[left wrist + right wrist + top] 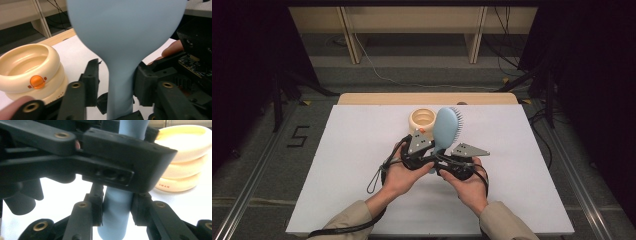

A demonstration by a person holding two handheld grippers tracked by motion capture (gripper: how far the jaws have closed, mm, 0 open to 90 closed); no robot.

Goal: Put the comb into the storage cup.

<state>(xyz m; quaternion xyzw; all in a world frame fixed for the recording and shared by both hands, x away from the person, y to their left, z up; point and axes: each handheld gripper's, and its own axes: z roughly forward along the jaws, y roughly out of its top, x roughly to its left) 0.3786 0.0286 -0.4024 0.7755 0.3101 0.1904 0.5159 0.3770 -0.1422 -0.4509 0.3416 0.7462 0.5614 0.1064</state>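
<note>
Two hand-held grippers meeting mid-worktop (362,190) on one pale blue hairbrush (445,127), held upright off the surface, bristles turned right. Right hand-held gripper (117,207) pinching the brush handle. Left hand-held gripper (116,82) spread around the same handle, left pad clear of it. Cream ringed container (422,120) just behind.

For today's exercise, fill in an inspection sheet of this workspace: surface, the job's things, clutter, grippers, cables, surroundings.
Surface: white table top, wooden strip at its far edge.
Job's things: light blue plastic hairbrush held upright, bristles facing right; cream ringed plastic pot with an orange button behind it.
Clutter: nothing seen.
Grippers: right gripper clamped on the brush handle; left gripper around the handle, a gap at one pad.
Cables: black cable trails from the left gripper.
Surroundings: grey floor, wooden frame, dark curtains.
</note>
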